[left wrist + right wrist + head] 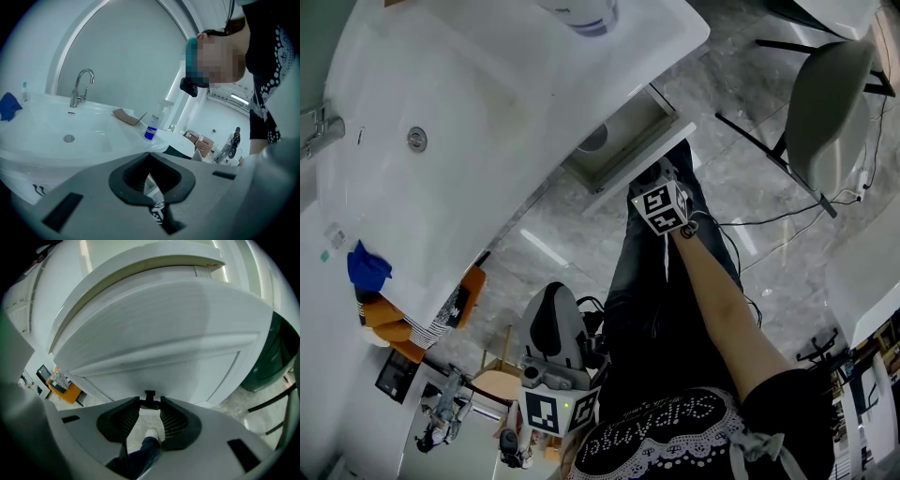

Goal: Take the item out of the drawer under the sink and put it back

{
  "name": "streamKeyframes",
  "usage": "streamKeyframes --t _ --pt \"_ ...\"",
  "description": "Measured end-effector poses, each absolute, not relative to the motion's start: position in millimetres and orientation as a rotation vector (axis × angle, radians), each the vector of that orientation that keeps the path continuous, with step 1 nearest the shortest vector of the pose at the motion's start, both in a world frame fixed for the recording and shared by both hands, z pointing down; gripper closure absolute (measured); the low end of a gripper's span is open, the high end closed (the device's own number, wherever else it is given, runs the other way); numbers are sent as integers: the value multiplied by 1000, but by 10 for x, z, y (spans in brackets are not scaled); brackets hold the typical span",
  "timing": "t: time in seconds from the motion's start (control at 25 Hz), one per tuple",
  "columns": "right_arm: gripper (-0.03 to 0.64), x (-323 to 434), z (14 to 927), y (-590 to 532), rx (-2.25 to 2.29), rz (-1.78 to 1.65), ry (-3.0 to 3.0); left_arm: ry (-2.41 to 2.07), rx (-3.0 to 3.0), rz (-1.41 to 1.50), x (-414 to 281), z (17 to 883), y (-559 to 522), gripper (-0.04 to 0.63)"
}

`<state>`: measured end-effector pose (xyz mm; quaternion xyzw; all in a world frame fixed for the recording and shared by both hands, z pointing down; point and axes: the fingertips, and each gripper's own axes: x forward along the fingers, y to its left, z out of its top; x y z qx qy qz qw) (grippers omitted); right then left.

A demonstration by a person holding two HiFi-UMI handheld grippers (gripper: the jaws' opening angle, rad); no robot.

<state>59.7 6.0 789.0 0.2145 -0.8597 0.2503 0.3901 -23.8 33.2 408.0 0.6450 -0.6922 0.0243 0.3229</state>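
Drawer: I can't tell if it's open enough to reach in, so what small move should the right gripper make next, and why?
Probably pull the drawer a little further out. The right gripper looks shut on its handle, and in the head view the round item inside lies partly under the sink edge, so reaching in now looks awkward.

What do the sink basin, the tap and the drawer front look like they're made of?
Sink basin: glossy white, likely ceramic or cast resin, judging by its soft reflections.
Tap: polished metal with a chrome-like shine.
Drawer front: matt white panel, perhaps painted or laminated board; I can't tell which.
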Motion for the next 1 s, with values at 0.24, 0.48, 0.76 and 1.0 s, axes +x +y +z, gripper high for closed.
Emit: streamKeyframes --t 0.24,0.48,0.76,1.0 --pt "474 622 7926 73 472 662 -2148 -1820 1706 36 -263 4053 273 591" --pt "474 603 7899 120 362 660 -2084 -1819 1732 6 -296 3994 225 591" --pt "555 843 7563 34 357 573 -2150 -1849 1723 -29 -283 3930 248 591" --pt "598 949 7203 -46 338 490 -2201 -1871 1715 -38 -315 3818 331 591"
